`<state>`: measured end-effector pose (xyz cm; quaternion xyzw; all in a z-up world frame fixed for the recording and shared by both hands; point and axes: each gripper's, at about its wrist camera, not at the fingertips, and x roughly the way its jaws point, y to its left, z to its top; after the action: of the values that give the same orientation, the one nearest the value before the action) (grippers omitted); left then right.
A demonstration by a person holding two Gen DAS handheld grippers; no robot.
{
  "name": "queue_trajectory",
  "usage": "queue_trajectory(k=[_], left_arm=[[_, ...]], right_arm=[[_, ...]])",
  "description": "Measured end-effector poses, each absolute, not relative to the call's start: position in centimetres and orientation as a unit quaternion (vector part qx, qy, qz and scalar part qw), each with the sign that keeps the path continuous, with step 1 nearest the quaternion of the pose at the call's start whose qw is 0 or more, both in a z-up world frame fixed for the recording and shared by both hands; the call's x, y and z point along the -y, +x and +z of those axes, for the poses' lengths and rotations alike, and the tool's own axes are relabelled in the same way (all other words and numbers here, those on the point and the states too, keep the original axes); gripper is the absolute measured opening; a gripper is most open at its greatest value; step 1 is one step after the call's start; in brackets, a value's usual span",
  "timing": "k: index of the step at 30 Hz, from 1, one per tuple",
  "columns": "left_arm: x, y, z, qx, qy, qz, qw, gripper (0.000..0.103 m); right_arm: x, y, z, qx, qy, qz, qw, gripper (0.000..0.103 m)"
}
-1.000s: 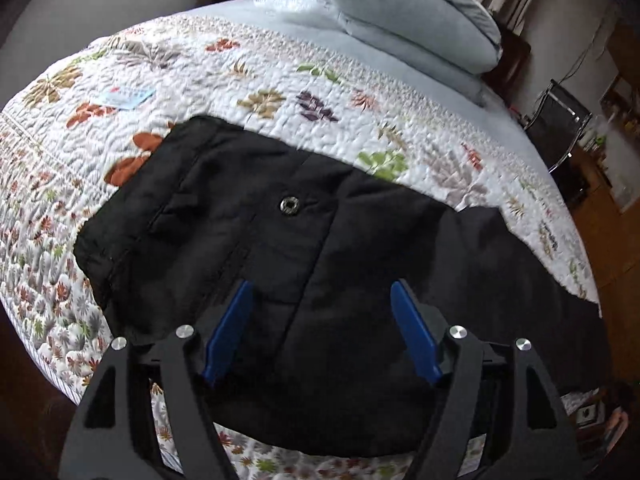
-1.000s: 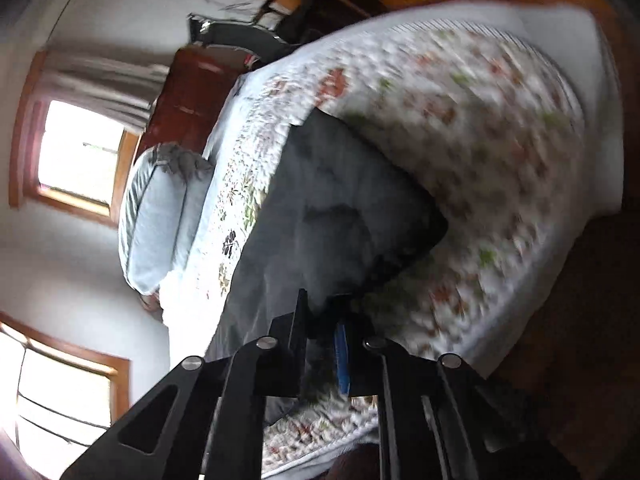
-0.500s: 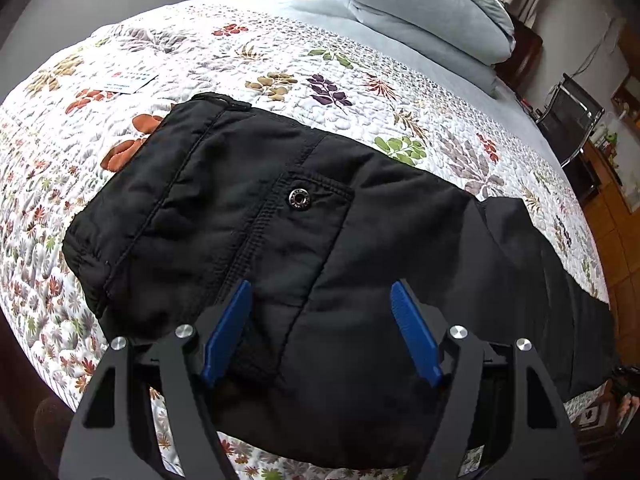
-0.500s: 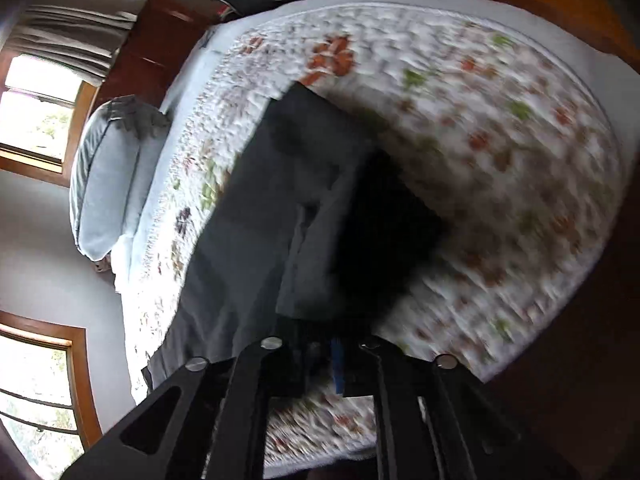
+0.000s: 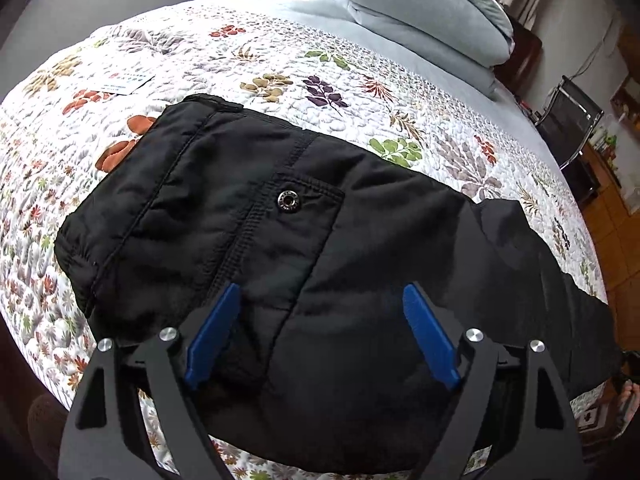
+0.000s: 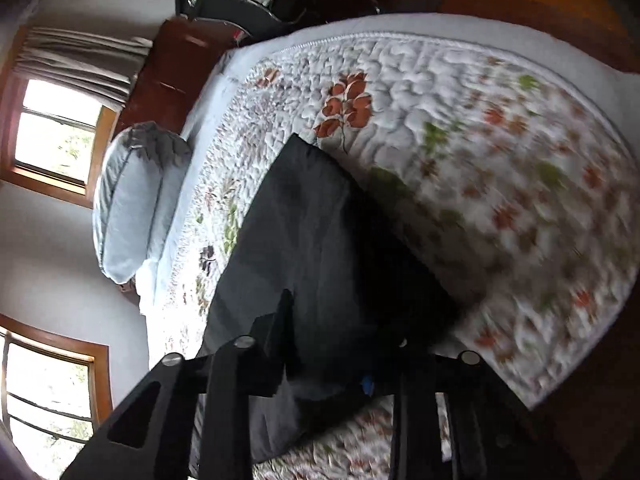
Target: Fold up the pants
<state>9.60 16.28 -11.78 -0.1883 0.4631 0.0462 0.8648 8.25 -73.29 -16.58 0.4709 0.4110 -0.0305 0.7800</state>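
Black padded pants lie across a floral quilt, waist end to the left, with a snap-button pocket facing up. My left gripper hovers over the seat. Its jaws are opening, and its blue pads stand wide apart without pressing on the cloth below. In the right wrist view the leg end of the pants stretches away from my right gripper. Its jaws are closing on a bunch of leg cloth, which hides the right finger. That view is blurred.
Grey pillows lie at the head of the bed, and a small card rests on the quilt at far left. A black chair and wooden floor sit beyond the bed's right side. Two windows and a wooden cabinet line the wall.
The right gripper has swept sideways with the leg cloth, and its tightly shut jaws now stand a little apart. The left jaws have spread slightly wider; the left hand has barely moved.
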Motion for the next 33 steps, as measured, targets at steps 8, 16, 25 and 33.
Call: queue_trajectory(k=[8,16,25,33], left_arm=[[-15.9,9.8,-11.9,-0.471,-0.165,0.044,0.866,0.084],[-15.7,10.0,-11.8,-0.471,-0.166,0.044,0.865,0.087],[-16.9,8.4,-9.8,-0.435,-0.194,0.063,0.877,0.088],[-17.0,8.2,-9.9,-0.436,-0.150,0.083,0.884,0.090]], right_arm=[[73.4,6.5,-17.2,-0.422,0.471,-0.042,0.773,0.044],[73.8,0.6,-16.6,-0.385,0.496,-0.050,0.777,0.077],[72.6,1.9,-20.7,-0.347,0.560,-0.005,0.753,0.076],[72.3,3.9,-20.3,-0.310,0.561,0.036,0.767,0.047]])
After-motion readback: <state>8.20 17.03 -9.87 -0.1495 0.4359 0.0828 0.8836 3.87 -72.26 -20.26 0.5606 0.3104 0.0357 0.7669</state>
